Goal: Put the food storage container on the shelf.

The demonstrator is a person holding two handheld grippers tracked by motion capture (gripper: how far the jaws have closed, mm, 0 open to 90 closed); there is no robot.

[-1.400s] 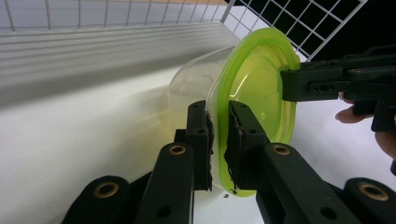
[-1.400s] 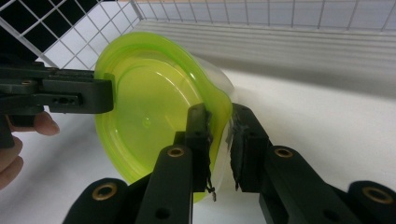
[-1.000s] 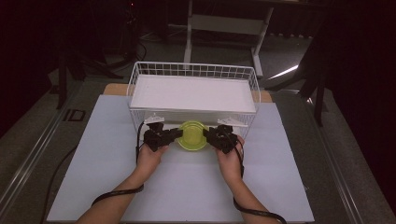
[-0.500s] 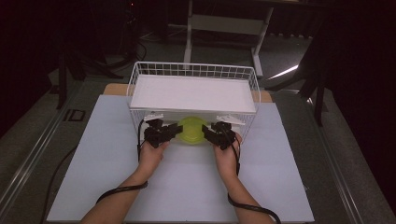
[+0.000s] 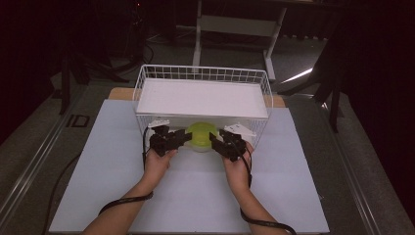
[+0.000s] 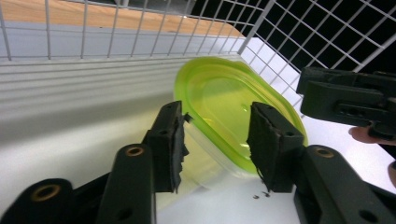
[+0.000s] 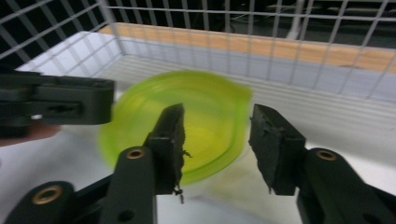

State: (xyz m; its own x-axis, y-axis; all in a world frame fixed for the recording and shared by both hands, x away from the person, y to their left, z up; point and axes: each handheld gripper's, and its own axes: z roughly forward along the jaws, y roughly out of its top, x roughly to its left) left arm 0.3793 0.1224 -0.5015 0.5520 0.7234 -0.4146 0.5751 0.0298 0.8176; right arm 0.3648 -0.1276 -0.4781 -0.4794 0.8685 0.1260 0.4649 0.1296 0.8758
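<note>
A clear container with a lime green lid (image 5: 199, 135) hangs between my two grippers at the front wall of the white wire basket (image 5: 203, 73). My left gripper (image 5: 184, 136) is shut on its left side and my right gripper (image 5: 214, 139) on its right side. In the left gripper view the container (image 6: 224, 100) sits tilted in my left gripper (image 6: 215, 140), one jaw on the lid and one by the clear body. The right gripper view, blurred, has the green-lidded container (image 7: 201, 112) in my right gripper (image 7: 215, 144), over the basket's white floor (image 7: 336, 116).
The basket stands at the back of a pale mat (image 5: 98, 161) on the table, with a wooden edge (image 5: 120, 93) behind it. Mesh walls (image 6: 327, 32) rise close around the grippers. Cables (image 5: 122, 203) trail from both wrists. Dark floor and a stand's legs lie beyond.
Both grippers have carried the container a little forward, from just before the basket to its front wall. The hands have kept the same spacing.
</note>
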